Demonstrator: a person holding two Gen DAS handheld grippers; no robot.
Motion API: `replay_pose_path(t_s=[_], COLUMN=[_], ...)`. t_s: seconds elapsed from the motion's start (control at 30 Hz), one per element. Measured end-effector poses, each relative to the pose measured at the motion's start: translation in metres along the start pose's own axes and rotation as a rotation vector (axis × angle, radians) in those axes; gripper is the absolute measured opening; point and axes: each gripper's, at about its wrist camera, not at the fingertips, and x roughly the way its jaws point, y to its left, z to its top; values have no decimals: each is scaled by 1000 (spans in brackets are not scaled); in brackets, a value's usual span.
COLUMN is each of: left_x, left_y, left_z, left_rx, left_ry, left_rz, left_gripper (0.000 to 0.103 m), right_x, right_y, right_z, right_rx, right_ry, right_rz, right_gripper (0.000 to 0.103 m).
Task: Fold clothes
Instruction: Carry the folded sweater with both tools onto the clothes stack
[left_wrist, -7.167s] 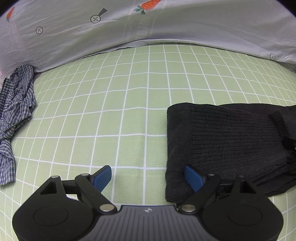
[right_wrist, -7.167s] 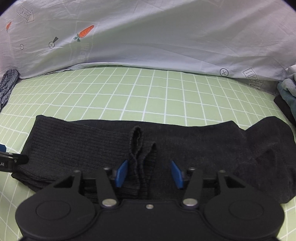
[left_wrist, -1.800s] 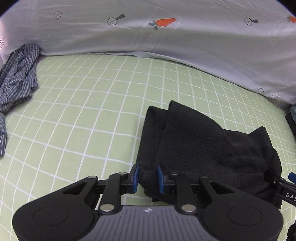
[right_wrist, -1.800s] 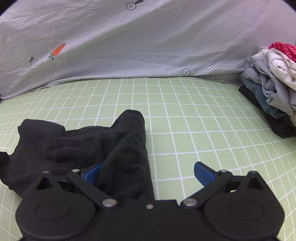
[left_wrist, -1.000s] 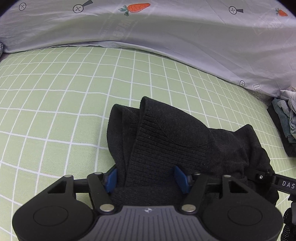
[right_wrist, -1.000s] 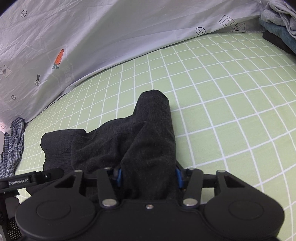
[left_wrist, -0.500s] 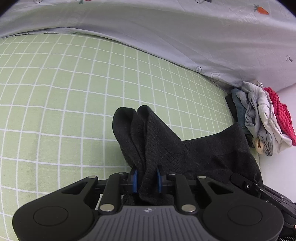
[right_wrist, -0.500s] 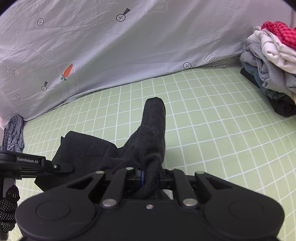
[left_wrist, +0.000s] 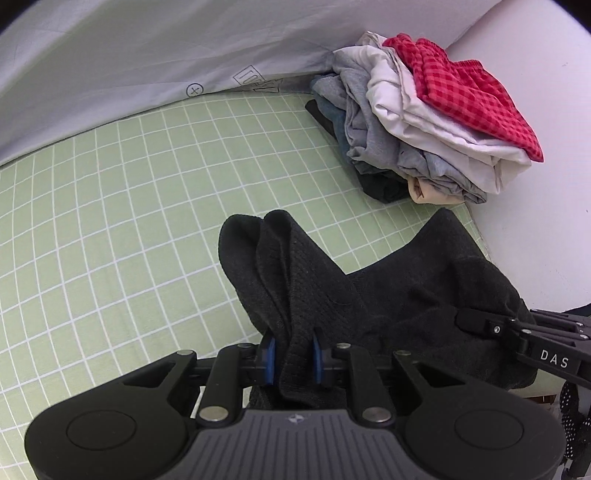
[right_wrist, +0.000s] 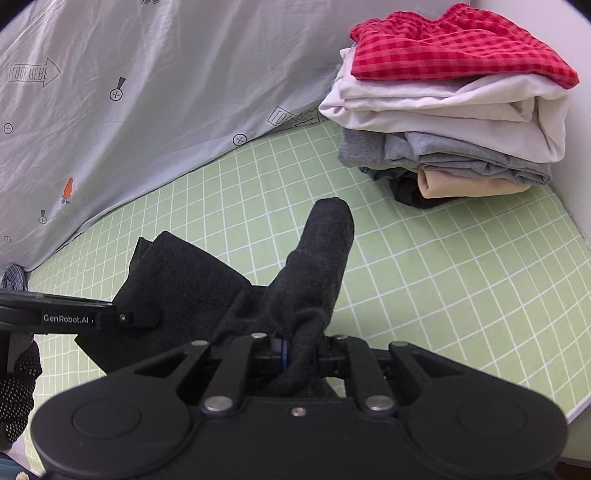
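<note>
- Left wrist view: mounted just behind the left gripper (left_wrist: 291, 356), looking forward along its fingers and down at a slant onto the green checked sheet (left_wrist: 110, 229); very near the dark knit garment (left_wrist: 369, 291) pinched between the blue pads, farther from the pile of folded clothes (left_wrist: 424, 122) at upper right.
- Right wrist view: mounted just behind the right gripper (right_wrist: 295, 350), facing forward and downward over the green checked sheet (right_wrist: 443, 266); close on the dark knit garment (right_wrist: 207, 280).
- Shared: dark knit garment, sheet, pile of folded clothes (right_wrist: 450, 110), grey printed cloth (left_wrist: 147, 48) (right_wrist: 147, 92) at the back.
- Each gripper visible at the other view's edge: right gripper (left_wrist: 476, 322) at right, left gripper (right_wrist: 146, 320) at left.
</note>
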Motion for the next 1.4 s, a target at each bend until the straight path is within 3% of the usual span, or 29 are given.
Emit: replay_pose_path(t_s=[0.2,0.5,0.77,0.97,1.27,1.4], left_x=[2,-31,-67,-88,-50,8], left_y=[-72,-153,-202,-230,-271,-265], left_z=[32,86,144,204,302,327], left_rx=[0,100,188,223,232,192], left_ry=[94,130,96,-9,-95,-36], left_rz=[29,67,36,2,-28,-7], left_gripper=[19,19,19,19,19,19], right_x=[-26,-82,-128,-161,-160,-125], right_y=[-65,-105,-109,-124,-164,-190], right_z=[51,117,164,212,301,323], right_rx=[-49,-51,11,50,123,158], right_ry=[125,138,59,-63,-208,-188], right_rz=[98,186,211,196,139,90], right_gripper=[12,12,12,12,12,12])
